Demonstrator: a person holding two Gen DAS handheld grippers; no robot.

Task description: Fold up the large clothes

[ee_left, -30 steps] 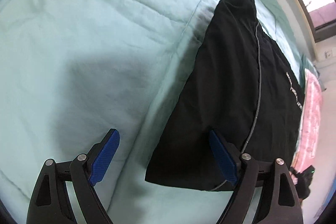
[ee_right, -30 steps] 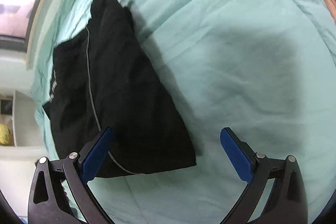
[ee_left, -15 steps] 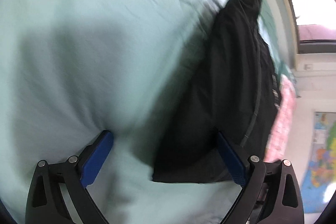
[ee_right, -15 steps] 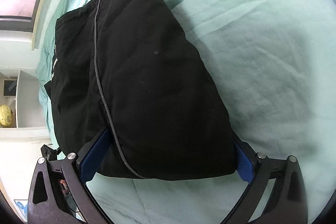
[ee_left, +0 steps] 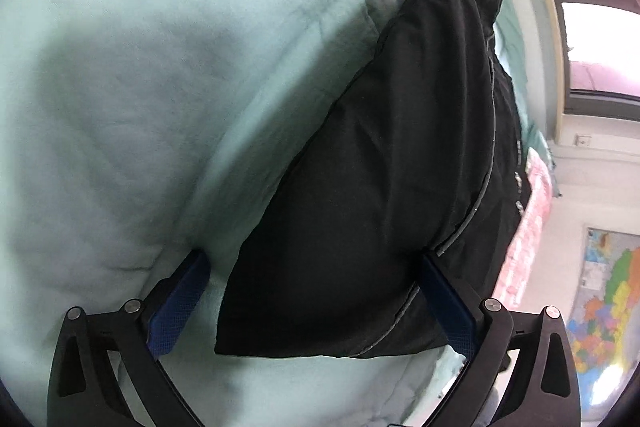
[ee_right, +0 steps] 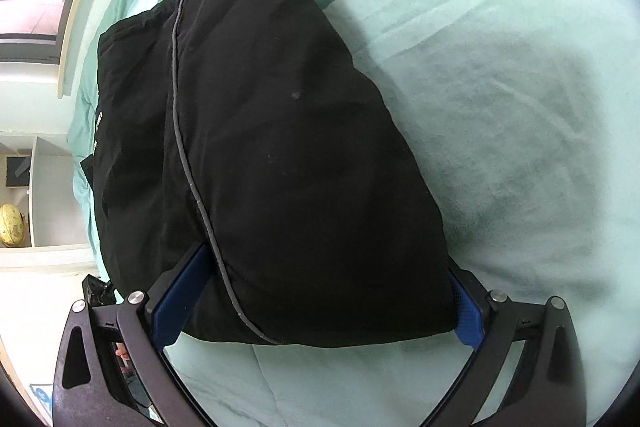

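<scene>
A folded black garment (ee_left: pixel 384 163) with a thin grey piping line lies on a mint-green quilt (ee_left: pixel 140 67). My left gripper (ee_left: pixel 316 303) is open, its blue pads straddling the garment's near left corner; the right pad (ee_left: pixel 444 301) touches the cloth. In the right wrist view the same garment (ee_right: pixel 280 131) fills the middle. My right gripper (ee_right: pixel 320 303) is open wide, both blue pads pressed against the sides of the garment's near end.
The quilt (ee_right: pixel 520 87) spreads around the garment. A window (ee_left: pixel 592 39) and a pink patterned cloth (ee_left: pixel 528 227) are at the right in the left wrist view. A shelf with a yellow globe (ee_right: pixel 12 227) stands left in the right wrist view.
Both grippers have moved forward and down onto the garment's near end. Their open jaws now bracket it, where a second ago they hovered farther back.
</scene>
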